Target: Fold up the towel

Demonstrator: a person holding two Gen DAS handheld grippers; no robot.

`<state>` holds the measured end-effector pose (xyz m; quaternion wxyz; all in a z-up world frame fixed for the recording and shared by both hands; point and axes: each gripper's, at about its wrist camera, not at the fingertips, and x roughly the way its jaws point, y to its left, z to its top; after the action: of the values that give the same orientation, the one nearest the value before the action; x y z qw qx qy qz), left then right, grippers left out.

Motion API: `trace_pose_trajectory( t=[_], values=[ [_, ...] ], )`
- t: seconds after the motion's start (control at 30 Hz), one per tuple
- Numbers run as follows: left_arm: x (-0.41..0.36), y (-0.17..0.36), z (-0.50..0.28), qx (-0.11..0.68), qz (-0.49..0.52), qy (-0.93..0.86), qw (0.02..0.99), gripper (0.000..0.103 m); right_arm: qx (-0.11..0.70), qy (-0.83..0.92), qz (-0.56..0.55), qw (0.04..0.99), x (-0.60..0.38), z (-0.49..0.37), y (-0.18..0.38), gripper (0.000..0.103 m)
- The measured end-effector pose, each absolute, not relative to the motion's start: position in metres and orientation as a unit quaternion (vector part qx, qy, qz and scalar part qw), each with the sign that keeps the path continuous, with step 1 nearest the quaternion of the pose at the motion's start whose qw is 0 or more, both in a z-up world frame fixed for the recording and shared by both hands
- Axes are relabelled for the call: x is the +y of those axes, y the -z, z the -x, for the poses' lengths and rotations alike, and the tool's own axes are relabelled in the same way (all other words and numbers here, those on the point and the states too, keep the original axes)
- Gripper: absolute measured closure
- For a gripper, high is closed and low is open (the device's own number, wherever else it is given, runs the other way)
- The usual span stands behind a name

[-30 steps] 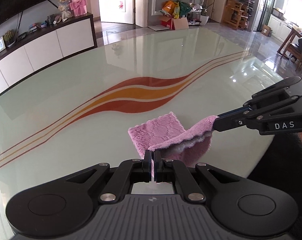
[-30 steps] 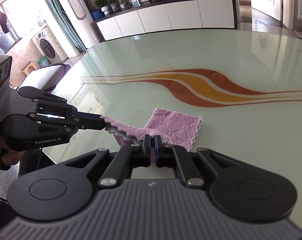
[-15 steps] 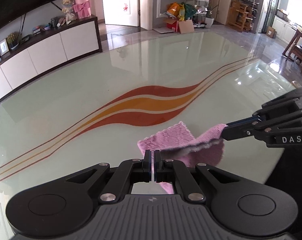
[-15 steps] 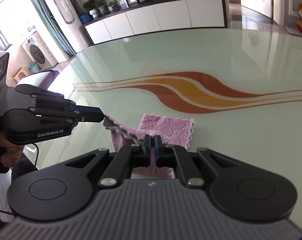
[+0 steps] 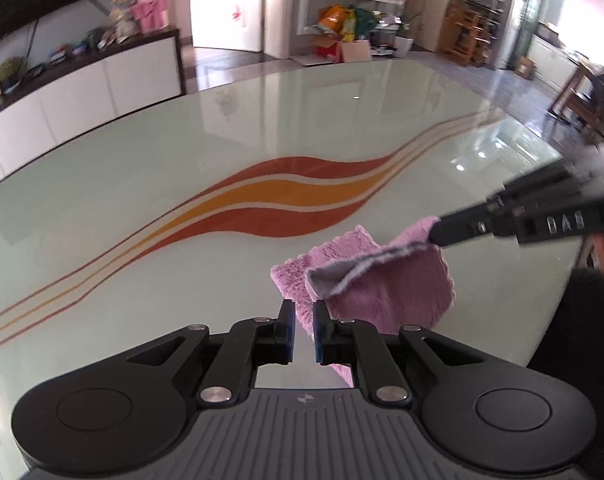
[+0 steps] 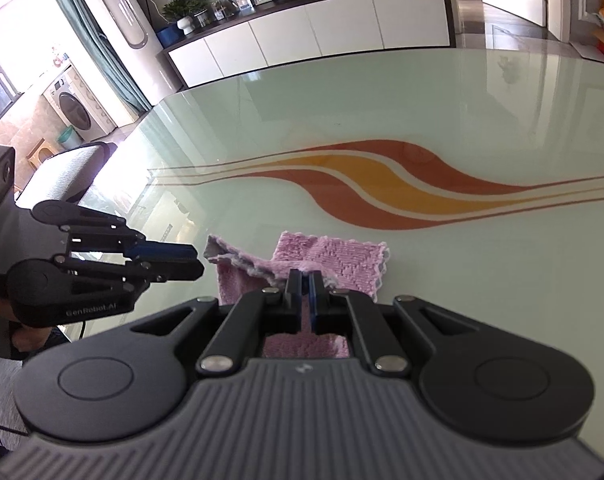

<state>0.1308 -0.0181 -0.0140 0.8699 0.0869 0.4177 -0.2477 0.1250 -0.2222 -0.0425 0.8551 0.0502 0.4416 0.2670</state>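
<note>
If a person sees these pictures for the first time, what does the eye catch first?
First the pink towel, half folded near the table's front edge. The right tongs pinch one raised corner, while the left tongs stand open beside it. Behind runs a red and orange wave stripe.

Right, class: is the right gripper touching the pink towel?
Touching. The left wrist view shows the right gripper shut on a raised corner of the pink towel, holding it above the table.
</note>
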Motion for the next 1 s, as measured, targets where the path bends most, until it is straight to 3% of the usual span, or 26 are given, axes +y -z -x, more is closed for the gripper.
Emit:
trace_pose_trajectory(
  t=[0.2, 0.33, 1.0],
  values=[
    [-0.020, 0.022, -0.129, 0.388, -0.135, 0.307, 0.858, 0.070, 0.443, -0.269, -0.051, 0.854, -0.224, -0.124, 0.042, 0.099],
    [-0.025, 0.032, -0.135, 0.387, -0.178, 0.301, 0.853, 0.069, 0.444, -0.270, -0.051, 0.853, -0.225, -0.123, 0.043, 0.099],
    [-0.021, 0.026, -0.146, 0.360, -0.168, 0.335, 0.854, 0.069, 0.448, -0.274, -0.051, 0.850, -0.225, -0.120, 0.042, 0.099]
  ],
)
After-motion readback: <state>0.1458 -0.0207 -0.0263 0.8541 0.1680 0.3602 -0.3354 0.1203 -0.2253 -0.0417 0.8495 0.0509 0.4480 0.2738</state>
